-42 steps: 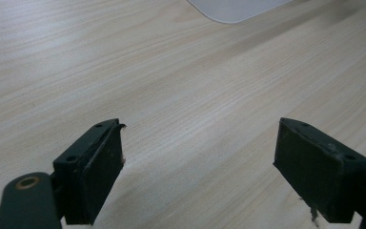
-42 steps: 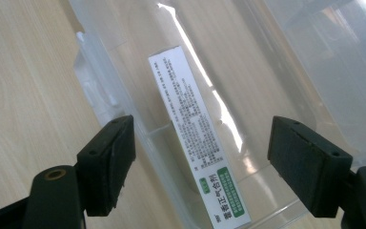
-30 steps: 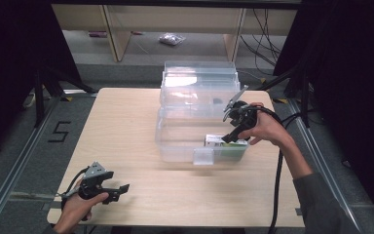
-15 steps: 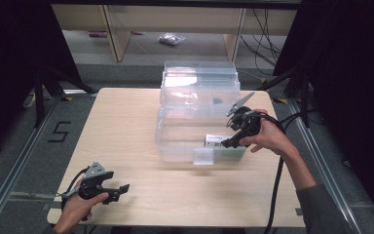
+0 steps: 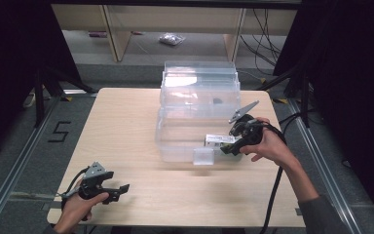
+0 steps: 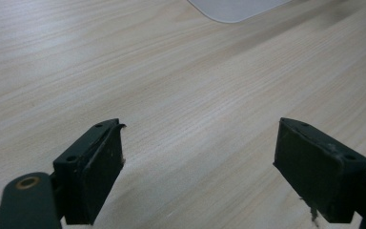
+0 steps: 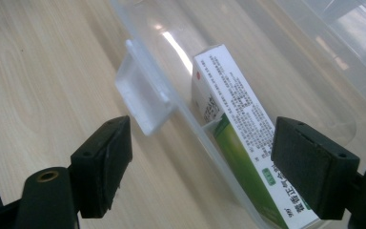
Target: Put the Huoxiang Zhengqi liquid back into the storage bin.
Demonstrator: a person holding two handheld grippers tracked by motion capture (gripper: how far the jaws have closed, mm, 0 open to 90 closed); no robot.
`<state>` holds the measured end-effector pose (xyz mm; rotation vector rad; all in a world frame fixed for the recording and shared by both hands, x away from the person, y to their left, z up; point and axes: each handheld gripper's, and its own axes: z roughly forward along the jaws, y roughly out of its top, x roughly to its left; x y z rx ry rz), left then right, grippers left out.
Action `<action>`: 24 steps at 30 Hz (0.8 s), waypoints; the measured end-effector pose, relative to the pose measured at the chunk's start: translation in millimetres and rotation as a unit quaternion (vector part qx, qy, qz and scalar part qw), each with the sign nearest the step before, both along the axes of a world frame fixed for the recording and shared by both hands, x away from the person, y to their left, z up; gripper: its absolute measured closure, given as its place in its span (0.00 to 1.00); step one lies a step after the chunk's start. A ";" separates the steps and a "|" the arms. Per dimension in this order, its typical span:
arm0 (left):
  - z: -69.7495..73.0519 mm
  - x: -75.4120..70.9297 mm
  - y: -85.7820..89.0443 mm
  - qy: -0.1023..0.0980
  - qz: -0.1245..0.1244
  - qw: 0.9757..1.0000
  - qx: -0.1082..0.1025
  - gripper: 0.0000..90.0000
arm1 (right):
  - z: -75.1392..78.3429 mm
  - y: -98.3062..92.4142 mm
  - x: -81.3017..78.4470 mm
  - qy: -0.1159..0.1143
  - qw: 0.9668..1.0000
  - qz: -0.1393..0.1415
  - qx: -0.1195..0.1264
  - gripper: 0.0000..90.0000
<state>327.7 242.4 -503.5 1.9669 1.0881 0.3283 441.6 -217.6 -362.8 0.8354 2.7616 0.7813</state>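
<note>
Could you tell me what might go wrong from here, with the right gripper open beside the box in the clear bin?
The right gripper hangs open by the bin's front wall, with the green and white box lying inside against it. If it closes here, a jaw could catch the wall or the latch tab instead of the box, and might drag the clear bin. The left gripper sits open far from the bin, so nothing steadies it.

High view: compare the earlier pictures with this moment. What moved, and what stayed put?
The right gripper has drawn back toward the table's near edge, off the box, which now lies loose inside the clear bin; its jaws stand open. The left gripper stayed open at the near left, and the bin has not shifted.
</note>
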 end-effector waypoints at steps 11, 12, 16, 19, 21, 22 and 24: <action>0.4 0.0 0.1 0.000 0.000 1.000 0.001 0.18 | -7.7 -0.5 -15.1 -0.015 0.999 0.006 0.032 0.25; 0.6 0.1 0.4 0.002 -0.002 1.000 0.001 0.18 | -7.2 -0.9 -16.9 -0.011 0.999 0.007 0.031 0.25; 0.2 -0.1 0.0 0.000 0.000 1.000 0.001 0.18 | -9.9 -0.4 -24.3 -0.003 0.999 -0.001 0.036 0.25; 0.5 -0.1 0.1 0.003 -0.002 1.000 0.001 0.18 | -13.6 -0.7 -26.1 -0.014 0.999 0.008 0.050 0.25; 0.5 -0.2 -0.2 0.001 0.001 1.000 0.001 0.18 | -13.2 -1.1 -29.5 -0.004 0.999 -0.002 0.049 0.25; 0.7 0.0 0.2 0.003 -0.002 1.000 0.002 0.18 | -13.4 -1.6 -30.4 -0.012 0.999 0.001 0.048 0.25; 0.5 -0.1 0.1 0.003 -0.002 1.000 0.001 0.18 | -14.6 -1.7 -33.1 -0.011 0.998 0.007 0.054 0.25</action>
